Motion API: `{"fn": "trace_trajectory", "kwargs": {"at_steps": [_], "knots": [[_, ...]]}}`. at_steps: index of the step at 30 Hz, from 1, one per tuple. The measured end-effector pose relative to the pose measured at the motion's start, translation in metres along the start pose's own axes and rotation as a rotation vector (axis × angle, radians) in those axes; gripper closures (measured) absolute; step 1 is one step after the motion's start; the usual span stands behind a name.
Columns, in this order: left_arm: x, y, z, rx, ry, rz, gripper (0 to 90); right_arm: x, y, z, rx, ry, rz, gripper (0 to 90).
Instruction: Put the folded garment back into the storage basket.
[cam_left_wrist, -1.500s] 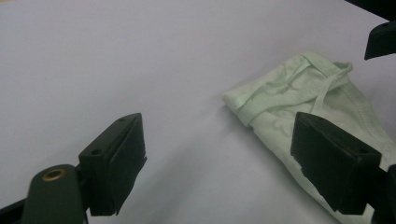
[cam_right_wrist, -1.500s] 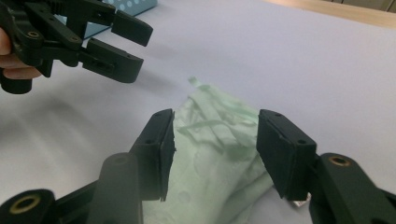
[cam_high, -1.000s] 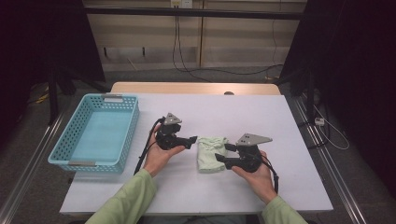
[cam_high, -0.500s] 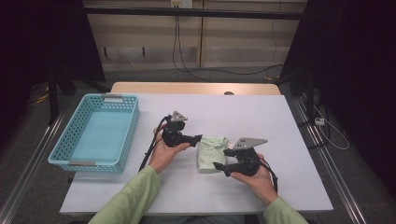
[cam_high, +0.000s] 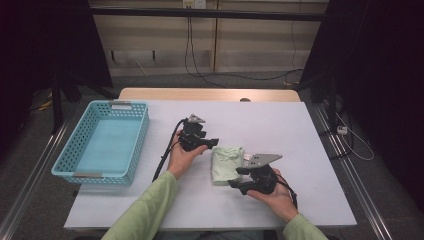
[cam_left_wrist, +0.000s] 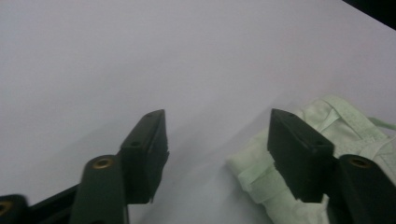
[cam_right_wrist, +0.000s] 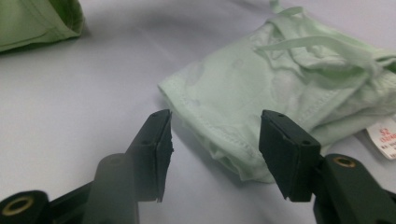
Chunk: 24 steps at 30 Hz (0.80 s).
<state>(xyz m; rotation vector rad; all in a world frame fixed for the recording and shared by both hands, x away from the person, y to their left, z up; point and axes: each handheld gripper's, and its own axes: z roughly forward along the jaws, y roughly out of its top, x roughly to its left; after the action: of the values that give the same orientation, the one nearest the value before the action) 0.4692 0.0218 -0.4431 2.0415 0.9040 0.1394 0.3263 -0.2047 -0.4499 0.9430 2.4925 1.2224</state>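
Note:
A folded pale green garment (cam_high: 227, 162) lies on the white table (cam_high: 280, 125) between my two grippers. My left gripper (cam_high: 214, 144) is at its far left corner. In the left gripper view the garment (cam_left_wrist: 327, 130) lies to the right, its corner partly under the right jaw, and my left gripper (cam_left_wrist: 217, 144) is open, its jaws having just been closing. My right gripper (cam_high: 236, 178) is at the near edge. In the right gripper view the garment (cam_right_wrist: 261, 88) has its near corner between the jaws of my right gripper (cam_right_wrist: 215, 144). Those jaws have also just been closing, with the pads off the cloth.
A light blue plastic basket (cam_high: 141, 142) stands at the table's left side. A black cable (cam_high: 167, 155) trails from the left gripper toward the near edge. A white label (cam_right_wrist: 385, 137) sticks out of the garment. A green sleeve (cam_right_wrist: 37, 18) lies beyond it.
My left gripper has moved right up to the garment's corner and its jaws have narrowed. The right gripper has stayed by the near edge, jaws slightly narrower.

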Motion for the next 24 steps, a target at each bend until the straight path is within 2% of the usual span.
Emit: {"fn": "trace_trajectory", "kwargs": {"at_steps": [2, 7, 10, 12, 14, 20, 22, 24], "knots": [[0.0, -0.002, 0.004, 0.013, -0.007, -0.014, 44.5, 0.0, 0.001, 0.002, 0.005, -0.005, -0.01, 46.3], [-0.003, -0.006, 0.01, 0.066, -0.014, -0.001, 44.5, -0.002, -0.002, 0.008, 0.036, -0.009, -0.018, 47.2], [-0.004, -0.006, 0.007, 0.062, -0.028, -0.013, 43.3, -0.003, -0.003, 0.009, 0.042, -0.009, -0.016, 47.6], [-0.006, -0.006, 0.004, 0.073, -0.036, -0.006, 43.5, -0.004, -0.004, 0.01, 0.052, -0.013, -0.017, 47.7], [-0.009, -0.006, 0.004, 0.078, -0.026, 0.007, 44.1, -0.004, -0.005, 0.012, 0.06, -0.015, -0.015, 47.7], [-0.009, -0.011, 0.011, 0.094, -0.02, -0.01, 47.8, -0.004, -0.005, 0.013, 0.064, -0.018, -0.022, 47.5], [-0.008, -0.013, 0.014, 0.096, -0.037, -0.027, 50.6, -0.003, -0.005, 0.013, 0.064, -0.018, -0.022, 47.3], [-0.009, -0.014, 0.016, 0.106, -0.038, -0.017, 52.1, -0.003, -0.006, 0.013, 0.063, -0.019, -0.026, 47.2]]}}
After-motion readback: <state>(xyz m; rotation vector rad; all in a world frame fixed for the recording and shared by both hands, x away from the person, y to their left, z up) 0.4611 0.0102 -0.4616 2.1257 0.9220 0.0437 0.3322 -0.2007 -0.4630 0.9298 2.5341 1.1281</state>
